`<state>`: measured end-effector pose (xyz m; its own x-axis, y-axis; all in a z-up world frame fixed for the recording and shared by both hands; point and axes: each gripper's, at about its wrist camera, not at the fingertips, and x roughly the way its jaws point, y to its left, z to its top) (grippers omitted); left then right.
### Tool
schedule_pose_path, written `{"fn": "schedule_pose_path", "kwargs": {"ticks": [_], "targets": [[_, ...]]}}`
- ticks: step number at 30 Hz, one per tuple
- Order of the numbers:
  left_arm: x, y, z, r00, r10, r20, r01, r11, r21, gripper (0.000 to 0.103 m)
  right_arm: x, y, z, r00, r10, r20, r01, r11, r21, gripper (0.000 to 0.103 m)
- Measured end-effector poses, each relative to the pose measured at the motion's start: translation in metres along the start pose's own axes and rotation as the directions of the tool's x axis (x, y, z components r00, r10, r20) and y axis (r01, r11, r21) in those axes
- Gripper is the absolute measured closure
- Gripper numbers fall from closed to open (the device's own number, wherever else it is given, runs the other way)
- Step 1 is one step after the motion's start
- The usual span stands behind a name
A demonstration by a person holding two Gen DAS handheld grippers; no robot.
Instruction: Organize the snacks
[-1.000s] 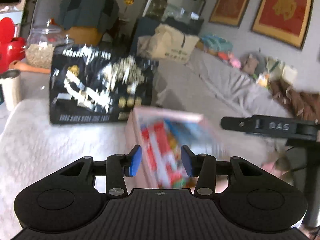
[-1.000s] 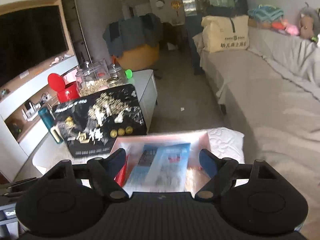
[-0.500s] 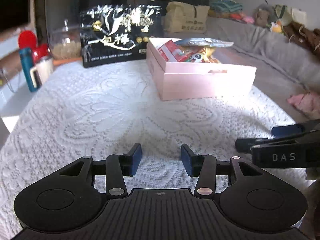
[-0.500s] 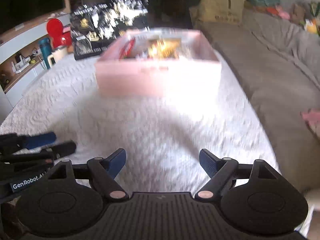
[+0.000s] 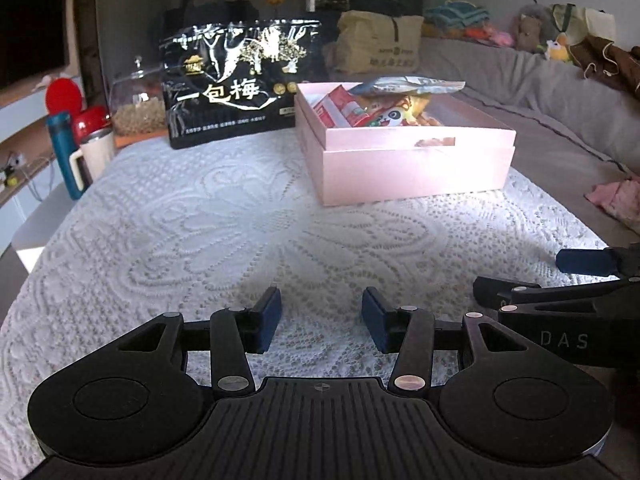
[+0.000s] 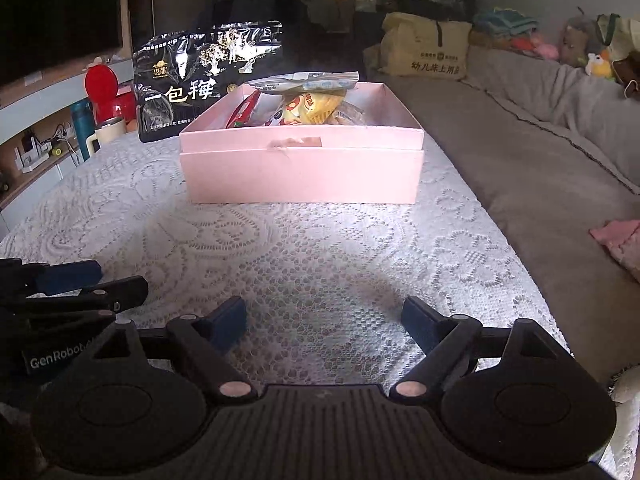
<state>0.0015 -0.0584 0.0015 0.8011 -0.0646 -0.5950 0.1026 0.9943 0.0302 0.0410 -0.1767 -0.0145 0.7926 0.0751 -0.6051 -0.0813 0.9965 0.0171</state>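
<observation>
Now that both grippers have drawn back from the pink box (image 6: 301,168) to the near lace tablecloth (image 5: 224,220), the snack packets (image 6: 308,100) lie inside it. Left gripper (image 5: 320,320) part-open, empty; right gripper (image 6: 323,322) opening wide, empty: the sorting looks finished.

A white lace cloth (image 5: 200,216) is spread on the table. A blue bottle (image 5: 64,156) is seen beside a cream mug (image 5: 94,156).

A table under a white lace cloth (image 5: 224,216) carries a pink box (image 5: 408,164) and a black bag (image 5: 236,88) behind it.
</observation>
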Motion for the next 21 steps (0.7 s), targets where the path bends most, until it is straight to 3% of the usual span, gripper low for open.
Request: {"fn": "schedule_pose_path", "kwargs": {"ticks": [21], "targets": [[-0.0004, 0.0012, -0.0005, 1.0, -0.008, -0.001, 0.008, 1.0, -0.011, 0.052, 0.0001, 0.0002, -0.0005, 1.0, 0.0, 0.0, 0.0, 1.0, -0.001, 0.016]]}}
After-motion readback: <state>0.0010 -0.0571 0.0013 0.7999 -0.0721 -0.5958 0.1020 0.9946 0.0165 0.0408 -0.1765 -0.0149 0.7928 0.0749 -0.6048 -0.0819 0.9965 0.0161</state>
